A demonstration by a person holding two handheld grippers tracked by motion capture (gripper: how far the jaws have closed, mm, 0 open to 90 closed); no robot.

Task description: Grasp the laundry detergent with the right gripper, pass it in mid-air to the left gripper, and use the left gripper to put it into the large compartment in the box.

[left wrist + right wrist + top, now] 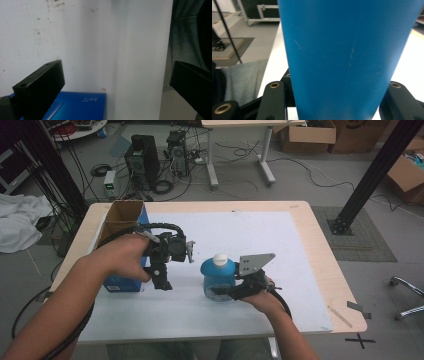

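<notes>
Blue bottle (352,57) sits pinched in the right tool (239,287); its smooth, rigid plastic looks slippery, so mid-body grip suits. Left tool (162,265) hangs spread above the bench (310,270).

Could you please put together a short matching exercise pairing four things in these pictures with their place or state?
Things:
1. blue bottle
2. left gripper
3. open cardboard box
4. right gripper

States:
A. stands at the table's left edge
B. jaws wide apart, holding nothing
C. white cap on top
D. shut on the bottle's body

Pairs: 1-C, 2-B, 3-A, 4-D
</notes>
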